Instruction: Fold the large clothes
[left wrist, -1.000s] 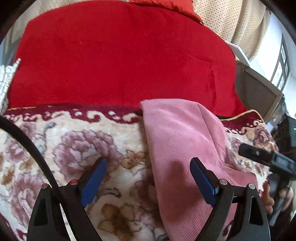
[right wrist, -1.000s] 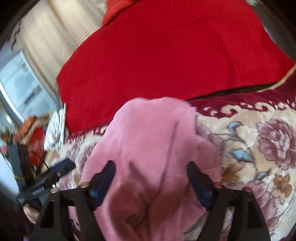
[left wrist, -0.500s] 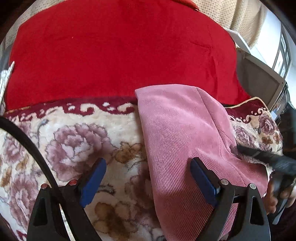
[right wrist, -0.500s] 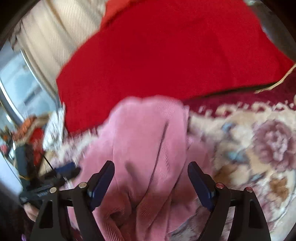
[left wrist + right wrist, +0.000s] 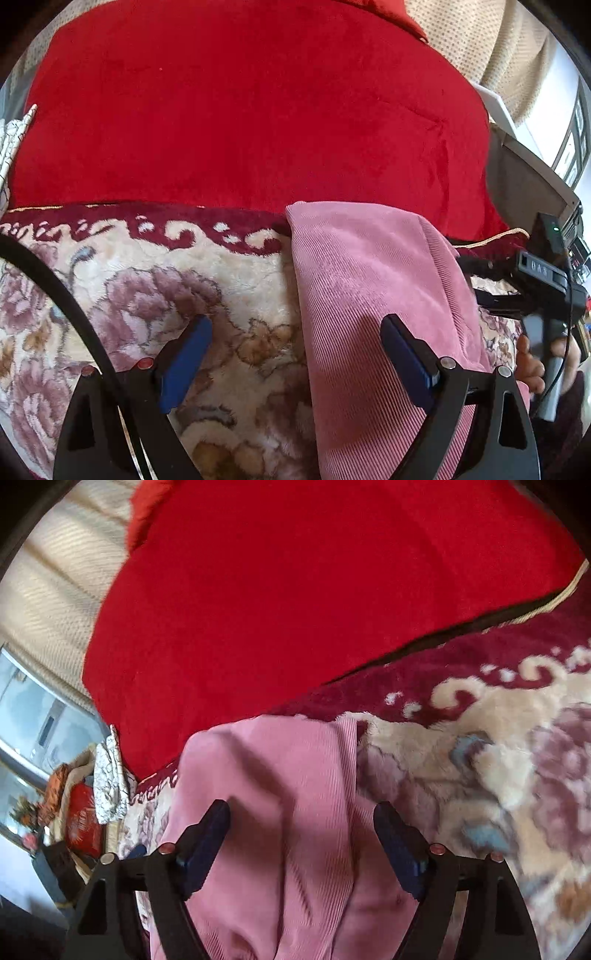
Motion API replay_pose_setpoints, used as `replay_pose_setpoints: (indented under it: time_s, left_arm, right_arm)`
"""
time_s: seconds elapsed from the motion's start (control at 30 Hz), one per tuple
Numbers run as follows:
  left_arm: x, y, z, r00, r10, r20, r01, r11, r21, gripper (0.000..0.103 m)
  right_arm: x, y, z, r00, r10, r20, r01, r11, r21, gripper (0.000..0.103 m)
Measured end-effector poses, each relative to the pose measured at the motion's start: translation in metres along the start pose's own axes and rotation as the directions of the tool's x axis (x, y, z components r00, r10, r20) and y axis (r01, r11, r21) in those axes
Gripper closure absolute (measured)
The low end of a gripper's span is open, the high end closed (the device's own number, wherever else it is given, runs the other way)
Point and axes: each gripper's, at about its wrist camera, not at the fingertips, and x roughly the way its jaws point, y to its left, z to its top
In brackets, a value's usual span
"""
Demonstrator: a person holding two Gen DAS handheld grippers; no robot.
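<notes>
The pink corduroy garment (image 5: pixel 373 295) lies as a long folded strip on the floral blanket (image 5: pixel 147 295), running away from the cameras toward the red cushion (image 5: pixel 240 110). Right gripper (image 5: pixel 301 834) straddles it, fingers spread, empty; left gripper (image 5: pixel 295 350) spans its left edge, equally spread. Since a second ago, the strip looks flatter and straighter.

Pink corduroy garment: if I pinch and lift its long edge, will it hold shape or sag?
The pink corduroy garment probably sags: it already creases in soft folds. Its ribbed pile likely grips well. On the plush floral blanket it may drag rather than slide.
</notes>
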Motion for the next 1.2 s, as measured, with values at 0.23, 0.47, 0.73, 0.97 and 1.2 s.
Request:
replay_pose_setpoints:
  time_s: [0.23,0.47,0.73,0.97,1.2]
  left_arm:
    - [0.016,-0.028,-0.007,0.994,-0.076,-0.074,0.083,0.992,0.098,0.01]
    - [0.013,-0.061,-0.021,0.997,-0.031,-0.065,0.048,0.961,0.271,0.01]
    - [-0.006,-0.051,-0.019,0.998,-0.04,-0.048,0.052,0.962,0.268,0.01]
    - [-0.027,-0.032,-0.017,0.995,-0.095,-0.038,0.101,0.969,0.225,0.01]
    - [-0.029,-0.005,-0.014,0.956,-0.277,-0.092,0.282,0.958,0.052,0.01]
  right_arm:
    - [0.02,0.005,0.001,0.984,0.175,0.015,-0.176,0.984,0.003,0.028]
    - [0.02,0.054,-0.025,0.984,-0.139,0.114,0.164,0.955,-0.248,0.077]
    - [-0.001,0.034,-0.023,0.99,-0.12,0.071,0.13,0.977,-0.171,0.068]
    - [-0.048,0.034,-0.03,0.998,-0.002,0.06,0.011,0.99,-0.14,0.013]
    - [-0.05,-0.028,-0.044,0.991,0.098,-0.094,-0.093,0.994,0.061,0.013]
